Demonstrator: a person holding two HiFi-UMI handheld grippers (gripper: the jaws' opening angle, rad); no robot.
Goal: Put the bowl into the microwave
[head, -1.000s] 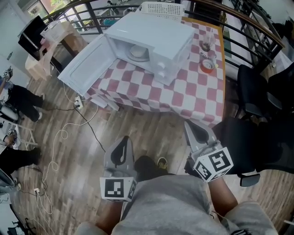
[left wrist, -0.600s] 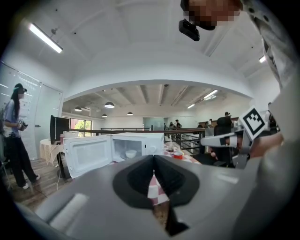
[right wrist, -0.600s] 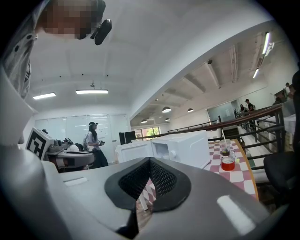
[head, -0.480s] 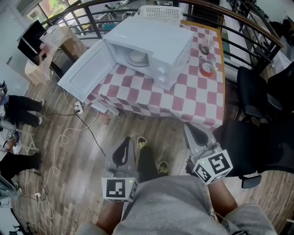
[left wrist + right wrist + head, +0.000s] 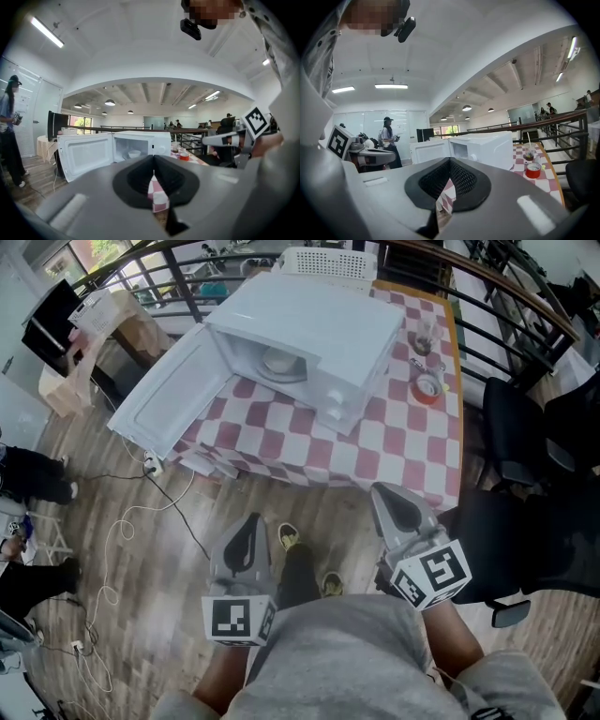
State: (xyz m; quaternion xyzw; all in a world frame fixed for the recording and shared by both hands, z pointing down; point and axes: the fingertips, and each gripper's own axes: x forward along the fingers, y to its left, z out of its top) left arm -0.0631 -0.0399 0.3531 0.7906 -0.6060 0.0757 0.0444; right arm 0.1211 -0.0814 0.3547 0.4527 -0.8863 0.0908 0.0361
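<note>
A white bowl (image 5: 279,361) sits inside the white microwave (image 5: 328,329), whose door (image 5: 173,395) hangs wide open to the left. The microwave stands on a table with a red-and-white checked cloth (image 5: 375,442). Both grippers are held low near my body, well short of the table, and neither holds anything. My left gripper (image 5: 249,525) is shut, its jaws meeting in a thin line in the left gripper view (image 5: 153,159), where the bowl (image 5: 134,153) shows far off. My right gripper (image 5: 387,502) is shut too (image 5: 450,161) and faces the microwave (image 5: 485,149).
A red roll (image 5: 427,387) and a glass with a straw (image 5: 422,332) stand on the table right of the microwave. A white basket (image 5: 328,259) is behind it. Black office chairs (image 5: 525,423) stand to the right; cables (image 5: 122,521) trail on the wooden floor; people stand at the left.
The table and microwave have drifted slightly up in the head view, and my feet have shifted on the floor. Both grippers stay shut and low; the bowl has not moved.
</note>
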